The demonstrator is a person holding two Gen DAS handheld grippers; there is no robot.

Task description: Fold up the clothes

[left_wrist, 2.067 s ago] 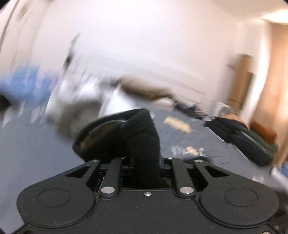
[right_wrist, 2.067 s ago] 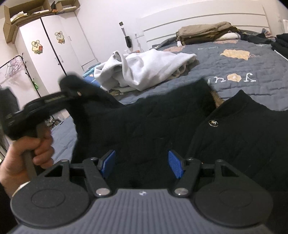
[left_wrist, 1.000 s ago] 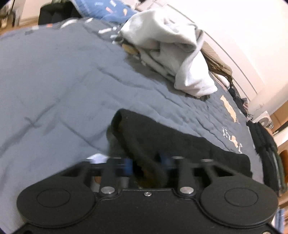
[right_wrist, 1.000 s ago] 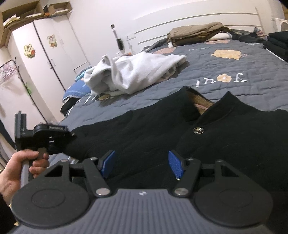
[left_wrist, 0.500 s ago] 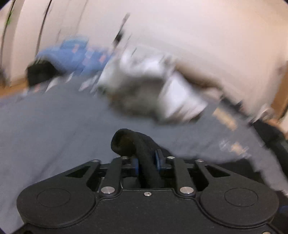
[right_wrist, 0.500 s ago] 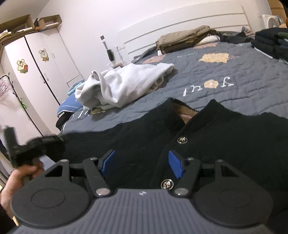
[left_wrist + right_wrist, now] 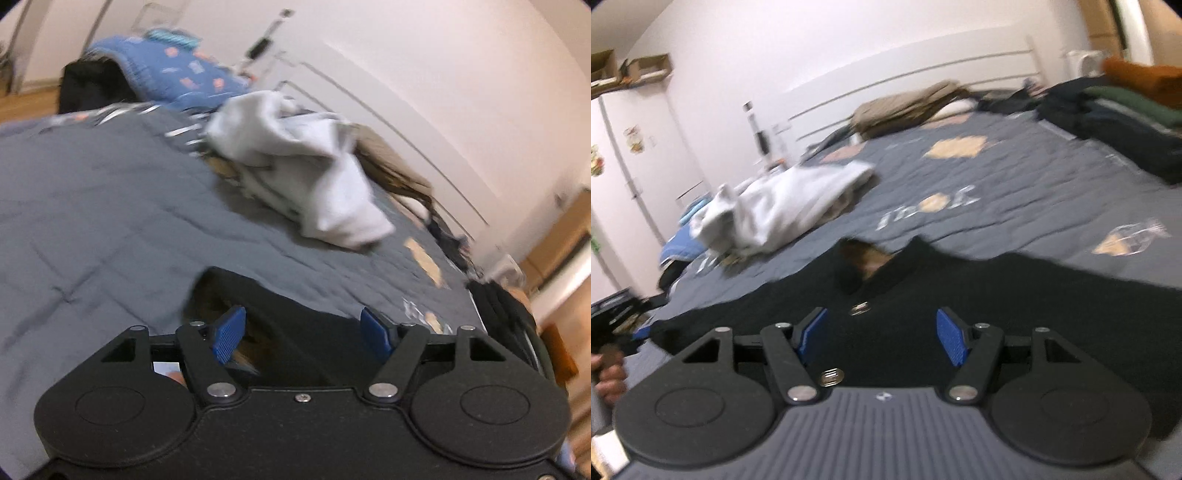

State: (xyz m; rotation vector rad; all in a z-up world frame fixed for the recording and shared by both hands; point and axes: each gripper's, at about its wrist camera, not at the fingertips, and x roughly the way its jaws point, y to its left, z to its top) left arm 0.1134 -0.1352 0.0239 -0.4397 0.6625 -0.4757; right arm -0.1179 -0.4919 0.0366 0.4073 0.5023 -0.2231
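Note:
A black quilted jacket with metal snap buttons and a brown lining at the collar lies flat on the grey bedspread. My right gripper hovers open over its front, just below the collar. In the left wrist view, the jacket's sleeve lies on the bedspread under my left gripper, which is open with nothing between its blue pads. The left gripper also shows at the left edge of the right wrist view, held by a hand.
A heap of white and grey clothes lies further up the bed. Folded tan garments sit by the headboard. Dark folded clothes are stacked at the right side. A blue patterned blanket lies beyond the bed's left edge.
My left gripper has opened and let go of the black sleeve, which now lies flat on the bedspread. The right gripper stayed open and shifted over the jacket's front.

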